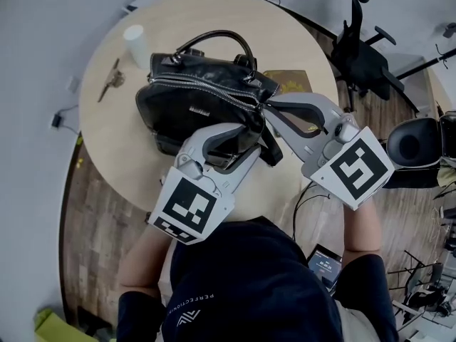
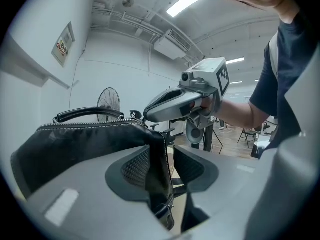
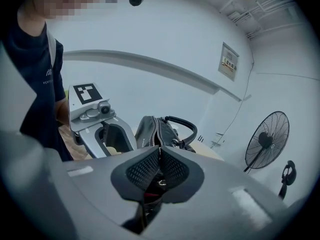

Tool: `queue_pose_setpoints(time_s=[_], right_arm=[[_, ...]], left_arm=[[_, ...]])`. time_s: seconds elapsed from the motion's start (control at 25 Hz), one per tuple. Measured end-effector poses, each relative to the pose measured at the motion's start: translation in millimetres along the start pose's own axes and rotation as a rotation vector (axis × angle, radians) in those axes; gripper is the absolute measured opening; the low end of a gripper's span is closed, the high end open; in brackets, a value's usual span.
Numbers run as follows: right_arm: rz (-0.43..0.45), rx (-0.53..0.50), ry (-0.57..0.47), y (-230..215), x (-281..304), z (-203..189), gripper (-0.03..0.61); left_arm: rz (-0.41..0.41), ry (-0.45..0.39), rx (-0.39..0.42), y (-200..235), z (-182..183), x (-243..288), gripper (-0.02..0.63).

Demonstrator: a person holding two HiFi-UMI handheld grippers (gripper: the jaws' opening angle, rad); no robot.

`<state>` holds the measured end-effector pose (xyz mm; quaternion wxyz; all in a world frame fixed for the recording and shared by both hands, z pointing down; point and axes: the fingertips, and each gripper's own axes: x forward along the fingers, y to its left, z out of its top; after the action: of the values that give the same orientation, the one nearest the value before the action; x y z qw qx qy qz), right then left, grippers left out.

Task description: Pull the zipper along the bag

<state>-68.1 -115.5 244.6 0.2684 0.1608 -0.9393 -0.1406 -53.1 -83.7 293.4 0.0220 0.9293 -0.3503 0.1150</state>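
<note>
**Two tongs at one end of a soft handbag: right pinched, left wide**

Both of my tongs are at the end of the black leather handbag nearest me. The bag stands on the round tabletop. The right tongs are closed almost pad to pad on something small at the end of the silver zipper. A glint of metal shows between the pads, and I take it for the zipper pull. The left tongs stand wide apart. The bag's end seam hangs between them, lying against one pad with a clear gap to the other, so they grip nothing.

I expect this bag to be awkward to handle. The leather is glossy and creased, so it is soft and will buckle toward the pull rather than resist it. With nothing bracing it, the whole bag would probably slide across the smooth tabletop. The best place to hold it is that end seam just beside the zipper's start, where the folded edge gives the pads something thick to bite. The pull itself is small, hard and likely slippery, so I would keep the pinch deep and draw in line with the teeth. I would also steer away from the carry handles. A white cup stands well apart at the far edge.
</note>
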Motion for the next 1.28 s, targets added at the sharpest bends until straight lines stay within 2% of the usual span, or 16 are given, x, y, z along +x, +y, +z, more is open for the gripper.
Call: queue_pose_setpoints(time_s=[0.2,0.36,0.56,0.76,0.96,1.04,1.16,1.28], right_arm=[[0.000,-0.005,-0.011,0,1,5,0.014],[0.021,0.024,0.006,0,0,3,0.014],[0.033,0.041,0.003,-1,0,0,0.014],[0.042,0.082,0.000,-1,-2,-4,0.014],[0.054,0.037,0.027,-2,0,-2,0.014],[0.061,0.030,0.017,-4,-1,-2,0.014],[0.123,-0.002,-0.037,-2,-4,-3,0.014],[0.177,-0.011,-0.067,-2,-7,-2,0.014]], left_arm=[[0.016,-0.009,-0.012,0,1,0,0.178],[0.089,0.013,0.039,6,0,-4,0.117],[0.120,0.029,0.031,4,1,-2,0.126],[0.126,0.011,0.033,7,7,-6,0.126],[0.118,-0.001,0.018,9,10,-12,0.127],[0.141,0.002,0.033,11,14,-10,0.127],[0.189,0.020,0.032,10,14,-4,0.132],[0.273,0.033,0.048,12,22,-2,0.140]])
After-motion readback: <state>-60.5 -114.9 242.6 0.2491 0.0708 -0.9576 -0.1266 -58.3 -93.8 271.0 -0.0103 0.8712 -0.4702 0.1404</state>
